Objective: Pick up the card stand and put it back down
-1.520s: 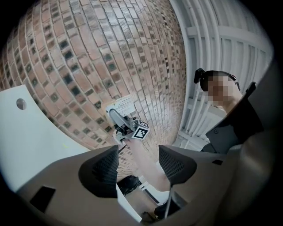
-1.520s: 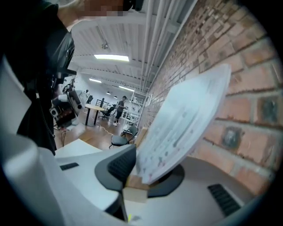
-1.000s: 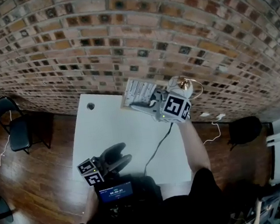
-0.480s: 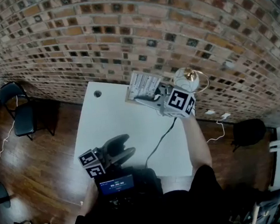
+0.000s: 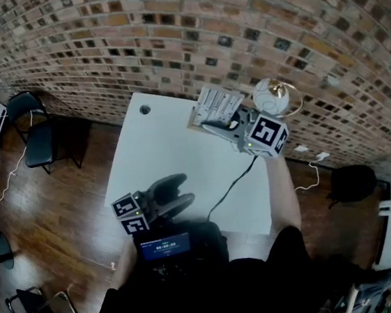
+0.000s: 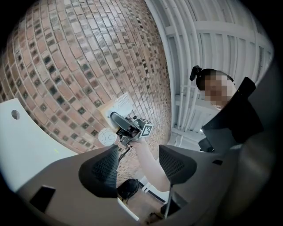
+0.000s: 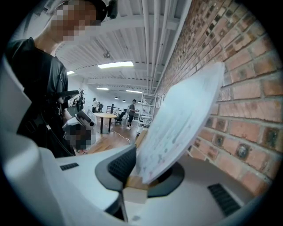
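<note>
Head view: right gripper [image 5: 213, 125] at far edge of white table [image 5: 147, 165], close to brick wall [image 5: 168, 36], pinching card stand [image 5: 216, 103]. Left gripper [image 5: 179, 195] over near edge of table.

Left gripper view: jaws spread, nothing between (card stand far beyond).

Right gripper view: pads clamp stand's wooden base, white card tilted. Whether base clears table, cannot tell.

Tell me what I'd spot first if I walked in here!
The right gripper clamped on the white card stand, at the far edge of the white table by the huge brick wall. Beside it sits a round white ornament, and the left gripper hovers open and empty at the near side.
</note>
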`<state>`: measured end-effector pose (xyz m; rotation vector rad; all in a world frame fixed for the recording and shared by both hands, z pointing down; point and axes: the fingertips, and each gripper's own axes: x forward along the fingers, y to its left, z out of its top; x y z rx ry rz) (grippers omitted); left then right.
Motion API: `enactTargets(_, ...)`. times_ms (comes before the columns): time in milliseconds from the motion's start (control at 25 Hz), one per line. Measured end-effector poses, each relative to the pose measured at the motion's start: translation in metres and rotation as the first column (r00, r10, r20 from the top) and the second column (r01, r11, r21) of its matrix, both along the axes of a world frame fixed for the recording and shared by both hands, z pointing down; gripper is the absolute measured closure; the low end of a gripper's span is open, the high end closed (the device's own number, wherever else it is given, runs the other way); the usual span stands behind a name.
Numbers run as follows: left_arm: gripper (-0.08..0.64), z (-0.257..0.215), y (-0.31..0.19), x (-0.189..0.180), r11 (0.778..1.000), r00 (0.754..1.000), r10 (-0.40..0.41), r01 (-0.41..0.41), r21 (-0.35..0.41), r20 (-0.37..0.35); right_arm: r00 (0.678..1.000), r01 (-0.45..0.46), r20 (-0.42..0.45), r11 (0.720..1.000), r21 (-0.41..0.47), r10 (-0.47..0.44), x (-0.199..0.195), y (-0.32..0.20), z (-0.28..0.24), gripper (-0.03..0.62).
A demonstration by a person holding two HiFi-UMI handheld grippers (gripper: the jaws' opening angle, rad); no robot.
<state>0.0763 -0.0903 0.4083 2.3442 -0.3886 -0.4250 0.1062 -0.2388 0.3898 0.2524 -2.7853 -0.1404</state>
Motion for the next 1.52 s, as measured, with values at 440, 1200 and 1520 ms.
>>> enactTargets(440, 0.29, 0.0, 0.021, -0.049, 1.0, 0.998, 0.03, -0.03, 0.002, -0.06, 0.985, -0.161, -0.059, 0.987, -0.01, 0.16, 0.014, 0.044, 0.039, 0.509)
enactTargets(1200, 0.29, 0.048, 0.121, -0.148, 0.99, 0.987, 0.052, -0.071, -0.12, -0.154, 0.928, -0.27, -0.278, 0.962, -0.044, 0.248, -0.092, 0.144, 0.225, 0.513)
enactTargets(1520, 0.29, 0.071, 0.122, -0.17, 0.978, 0.995, -0.07, 0.055, -0.201, -0.067, 0.939, -0.22, -0.291, 0.971, -0.097, 0.184, -0.101, 0.112, 0.334, 0.513)
